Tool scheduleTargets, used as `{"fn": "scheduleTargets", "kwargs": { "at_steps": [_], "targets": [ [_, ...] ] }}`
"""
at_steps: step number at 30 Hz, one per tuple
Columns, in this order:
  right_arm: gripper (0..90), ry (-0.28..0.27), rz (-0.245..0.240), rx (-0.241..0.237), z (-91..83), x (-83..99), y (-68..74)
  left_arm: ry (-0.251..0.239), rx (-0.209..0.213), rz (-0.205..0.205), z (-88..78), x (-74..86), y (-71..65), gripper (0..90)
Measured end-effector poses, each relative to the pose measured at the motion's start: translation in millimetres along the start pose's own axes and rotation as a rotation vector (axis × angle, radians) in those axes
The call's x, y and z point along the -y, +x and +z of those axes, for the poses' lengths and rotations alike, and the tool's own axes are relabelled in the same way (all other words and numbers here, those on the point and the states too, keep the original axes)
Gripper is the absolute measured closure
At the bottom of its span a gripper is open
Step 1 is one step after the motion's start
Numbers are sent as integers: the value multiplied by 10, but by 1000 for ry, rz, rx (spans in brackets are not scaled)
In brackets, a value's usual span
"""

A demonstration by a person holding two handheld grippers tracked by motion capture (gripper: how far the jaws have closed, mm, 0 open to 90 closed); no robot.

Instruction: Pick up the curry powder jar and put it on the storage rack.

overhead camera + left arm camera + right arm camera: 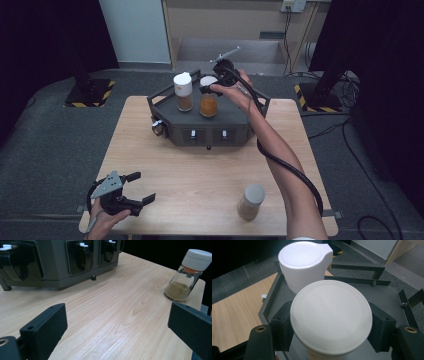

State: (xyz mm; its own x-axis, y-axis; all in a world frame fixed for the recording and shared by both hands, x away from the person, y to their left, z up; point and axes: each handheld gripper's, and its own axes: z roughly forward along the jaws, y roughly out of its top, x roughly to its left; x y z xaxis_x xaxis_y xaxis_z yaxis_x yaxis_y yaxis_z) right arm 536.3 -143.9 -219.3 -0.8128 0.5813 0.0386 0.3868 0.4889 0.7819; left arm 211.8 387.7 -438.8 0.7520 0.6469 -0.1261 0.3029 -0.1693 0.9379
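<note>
The right gripper [331, 323] hugs the round white lid of the glass jar of orange powder [209, 102], upper middle. Glass breaks; hold the lid. The left gripper [135, 188] is wide open, empty.

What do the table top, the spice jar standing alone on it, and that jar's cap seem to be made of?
Table top: light wood or wood veneer, matt, with visible grain.
Spice jar: clear, likely glass or plastic, since the powder shows through.
Jar's cap: white, matt, probably plastic.

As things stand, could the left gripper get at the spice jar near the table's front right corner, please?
Probably yes: the left gripper is open and holds nothing, and bare table lies between it and the spice jar, which stands alone.
</note>
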Motion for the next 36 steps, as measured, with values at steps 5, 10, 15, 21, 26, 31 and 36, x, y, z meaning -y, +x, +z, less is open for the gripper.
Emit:
{"fn": "scheduleTargets", "kwargs": {
  "at_steps": [5, 10, 15, 21, 26, 31, 36],
  "targets": [
    [337, 8, 4, 4, 29, 12, -20, 0, 1, 0, 1, -1, 2, 15],
    [337, -1, 7, 5, 36, 29, -30, 3, 4, 2, 6, -6, 1, 15],
    [329, -11, 4, -2, 50, 40, -10, 2, 5, 2, 6, -6, 0, 15],
    [219, -77, 16, 2, 9, 102, 8, 3, 6, 3, 5, -9, -3, 15],
    [87, -193, 12, 17, -133, 198, 32, 5, 8, 5, 11, -13, 0, 15],
    [55, -211, -20, 19, -273, 230, 50, 6, 10, 6, 17, -15, -4, 15],
    [43, -231, -50, -2, -424, 317, 25, 8, 11, 6, 24, -18, -5, 15]
  ]
}}
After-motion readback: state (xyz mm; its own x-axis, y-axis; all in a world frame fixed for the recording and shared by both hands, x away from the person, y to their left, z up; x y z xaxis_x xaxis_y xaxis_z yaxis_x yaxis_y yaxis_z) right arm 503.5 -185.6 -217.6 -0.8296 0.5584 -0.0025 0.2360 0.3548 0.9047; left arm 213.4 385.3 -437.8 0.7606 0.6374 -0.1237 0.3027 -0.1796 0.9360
